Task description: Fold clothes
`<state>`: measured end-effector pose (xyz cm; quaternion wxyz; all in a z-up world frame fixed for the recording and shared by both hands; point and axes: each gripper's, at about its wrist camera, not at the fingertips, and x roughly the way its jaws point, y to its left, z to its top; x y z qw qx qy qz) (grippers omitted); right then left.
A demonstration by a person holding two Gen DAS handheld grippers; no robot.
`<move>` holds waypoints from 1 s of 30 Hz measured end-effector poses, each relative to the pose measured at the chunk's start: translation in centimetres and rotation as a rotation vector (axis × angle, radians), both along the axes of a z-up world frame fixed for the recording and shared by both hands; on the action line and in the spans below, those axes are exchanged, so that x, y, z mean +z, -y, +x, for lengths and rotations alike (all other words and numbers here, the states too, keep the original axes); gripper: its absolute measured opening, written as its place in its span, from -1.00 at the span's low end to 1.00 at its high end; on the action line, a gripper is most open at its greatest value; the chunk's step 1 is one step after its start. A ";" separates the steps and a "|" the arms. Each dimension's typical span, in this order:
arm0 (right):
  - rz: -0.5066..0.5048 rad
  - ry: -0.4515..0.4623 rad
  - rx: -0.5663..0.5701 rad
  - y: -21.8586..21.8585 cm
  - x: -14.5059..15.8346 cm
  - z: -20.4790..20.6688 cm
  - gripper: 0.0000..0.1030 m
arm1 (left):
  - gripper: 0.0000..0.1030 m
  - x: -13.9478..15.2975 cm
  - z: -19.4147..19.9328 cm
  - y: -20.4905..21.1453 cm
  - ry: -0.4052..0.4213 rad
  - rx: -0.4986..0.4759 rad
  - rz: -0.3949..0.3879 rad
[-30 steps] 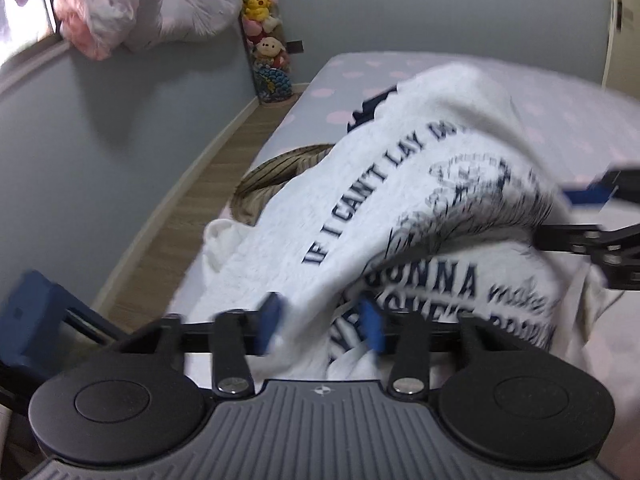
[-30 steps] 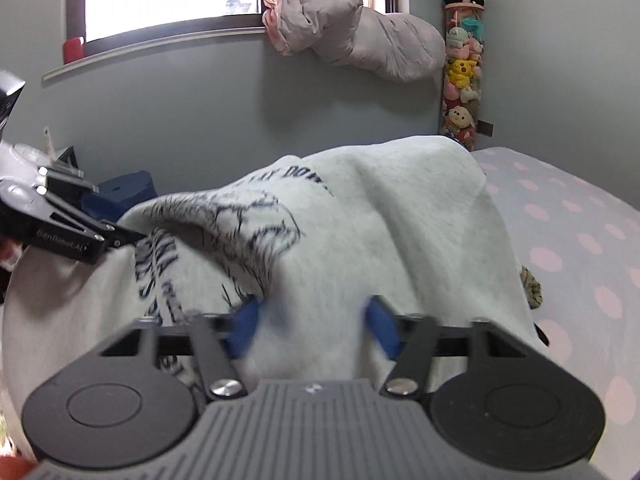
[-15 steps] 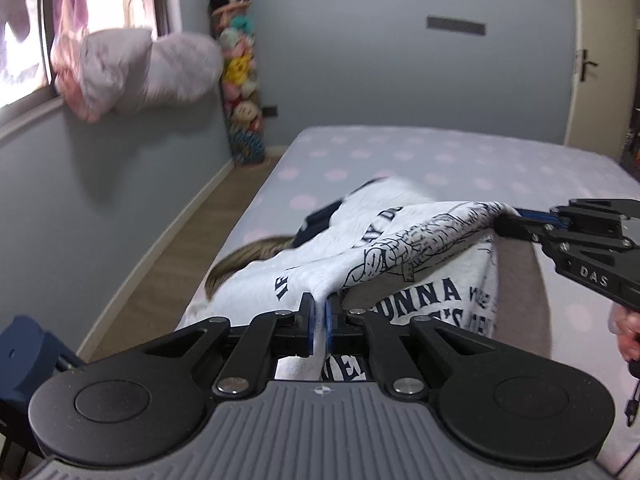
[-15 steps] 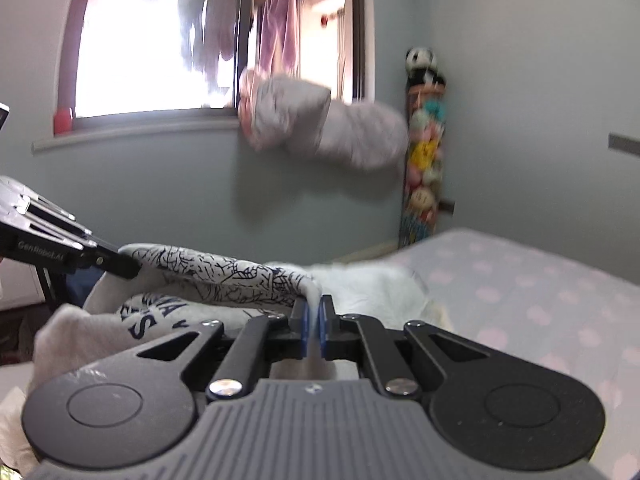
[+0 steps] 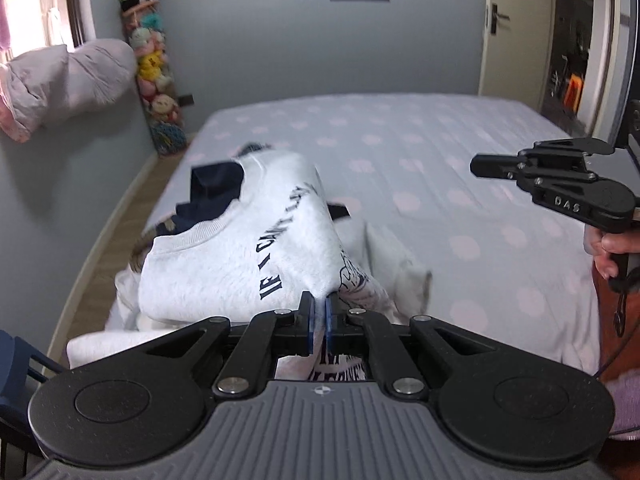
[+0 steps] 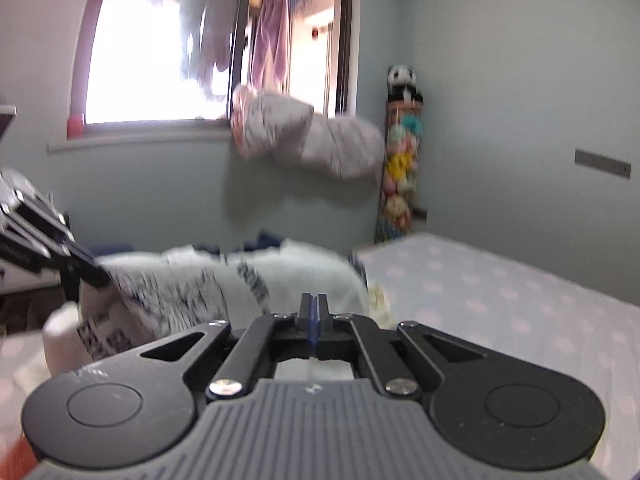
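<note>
One grey printed sweatshirt (image 5: 240, 264) lies bunched at the near left edge of the dotted bed (image 5: 460, 184); a fold is clamped in the left gripper (image 5: 318, 312). Right gripper (image 6: 314, 312): jaws pressed together, empty, well clear to the sweatshirt's right. Two grippers, one sweatshirt, dark garment (image 5: 214, 192) beneath.

Sweatshirt (image 5: 224, 264) on bed (image 5: 460, 208), near its edge
</note>
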<state>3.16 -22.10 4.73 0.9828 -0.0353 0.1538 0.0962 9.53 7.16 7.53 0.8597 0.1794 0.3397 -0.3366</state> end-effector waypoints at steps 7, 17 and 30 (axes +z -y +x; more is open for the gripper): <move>0.031 -0.122 0.022 -0.1 -2.9 0.3 -0.90 | -0.88 0.7 -0.4 -0.8 -0.022 0.040 -0.001; 0.008 -0.157 0.048 0.0 -4.5 1.5 -0.26 | -0.22 2.9 1.2 -2.5 0.079 0.117 -0.034; -0.018 -0.238 0.051 0.6 -6.0 10.1 0.05 | -0.09 0.3 10.1 -5.7 0.059 0.196 -0.056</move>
